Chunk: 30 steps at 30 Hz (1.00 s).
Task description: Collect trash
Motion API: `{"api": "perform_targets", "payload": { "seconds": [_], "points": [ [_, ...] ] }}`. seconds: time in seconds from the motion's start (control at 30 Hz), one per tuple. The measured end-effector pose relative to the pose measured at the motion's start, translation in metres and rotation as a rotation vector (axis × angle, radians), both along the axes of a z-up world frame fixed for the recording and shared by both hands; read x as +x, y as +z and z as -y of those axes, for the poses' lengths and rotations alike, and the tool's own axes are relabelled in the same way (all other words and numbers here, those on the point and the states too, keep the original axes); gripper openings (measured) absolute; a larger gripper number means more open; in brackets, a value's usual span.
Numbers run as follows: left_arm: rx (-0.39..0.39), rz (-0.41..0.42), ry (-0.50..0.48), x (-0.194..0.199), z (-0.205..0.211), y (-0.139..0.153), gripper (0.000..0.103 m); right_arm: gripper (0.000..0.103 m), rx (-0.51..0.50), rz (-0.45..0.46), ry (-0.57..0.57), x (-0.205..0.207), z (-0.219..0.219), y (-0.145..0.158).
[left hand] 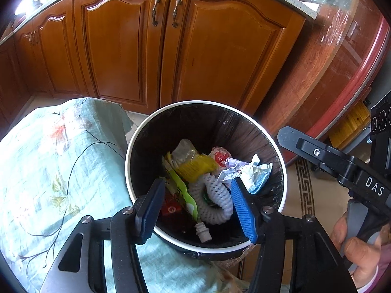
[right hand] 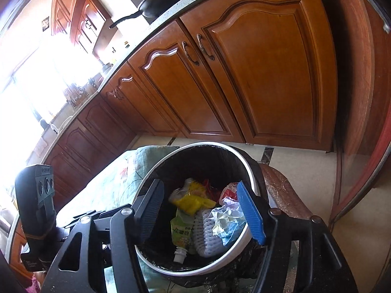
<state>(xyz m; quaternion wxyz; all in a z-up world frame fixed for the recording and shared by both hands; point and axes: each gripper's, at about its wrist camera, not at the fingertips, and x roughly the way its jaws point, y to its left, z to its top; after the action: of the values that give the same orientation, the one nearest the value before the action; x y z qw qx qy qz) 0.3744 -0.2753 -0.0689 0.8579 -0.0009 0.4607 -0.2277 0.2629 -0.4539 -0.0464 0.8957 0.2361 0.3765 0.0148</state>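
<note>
A round trash bin with a white rim (left hand: 136, 136) and a black liner stands on the floor; it also shows in the right wrist view (right hand: 246, 168). Inside lie a yellow wrapper (left hand: 195, 167), a white foam net (left hand: 216, 199), crumpled paper (left hand: 246, 171), a green pouch (left hand: 182, 193) and a red packet (left hand: 171, 208). My left gripper (left hand: 198, 206) is open and empty, held just above the bin's near rim. My right gripper (right hand: 201, 211) is open and empty, also above the bin. The right gripper's body shows at the right of the left wrist view (left hand: 342, 163).
A surface draped in a pale green floral cloth (left hand: 56, 161) stands left of the bin. Wooden cabinet doors (left hand: 136, 48) run behind it. A red-edged round table (left hand: 347, 73) is at the right. A patterned tile floor (left hand: 304, 190) lies right of the bin. A black pan (right hand: 163, 0) sits on the counter.
</note>
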Motion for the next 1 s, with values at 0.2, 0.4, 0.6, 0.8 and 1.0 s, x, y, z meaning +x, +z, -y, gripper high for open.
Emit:
{"api": "perform_targets", "payload": {
  "seconds": [0.2, 0.4, 0.6, 0.8, 1.0],
  "points": [
    [-0.009, 0.02, 0.009, -0.011, -0.007, 0.006, 0.061, 0.067, 0.004, 0.021, -0.006, -0.01, -0.004, 0.008],
    [-0.029, 0.057, 0.045, -0.035, -0.025, 0.014, 0.063, 0.077, 0.018, 0.045, -0.01, -0.026, -0.017, 0.015],
    [-0.081, 0.066, 0.12, -0.07, -0.06, 0.009, 0.065, 0.091, 0.032, 0.063, -0.005, -0.05, -0.041, 0.013],
    [-0.124, 0.114, 0.197, -0.116, -0.099, 0.012, 0.074, 0.1, 0.013, 0.078, -0.027, -0.084, -0.069, 0.009],
    [-0.144, 0.2, 0.244, -0.169, -0.126, 0.019, 0.078, 0.102, -0.088, 0.151, -0.048, -0.119, -0.101, 0.016]
  ]
}}
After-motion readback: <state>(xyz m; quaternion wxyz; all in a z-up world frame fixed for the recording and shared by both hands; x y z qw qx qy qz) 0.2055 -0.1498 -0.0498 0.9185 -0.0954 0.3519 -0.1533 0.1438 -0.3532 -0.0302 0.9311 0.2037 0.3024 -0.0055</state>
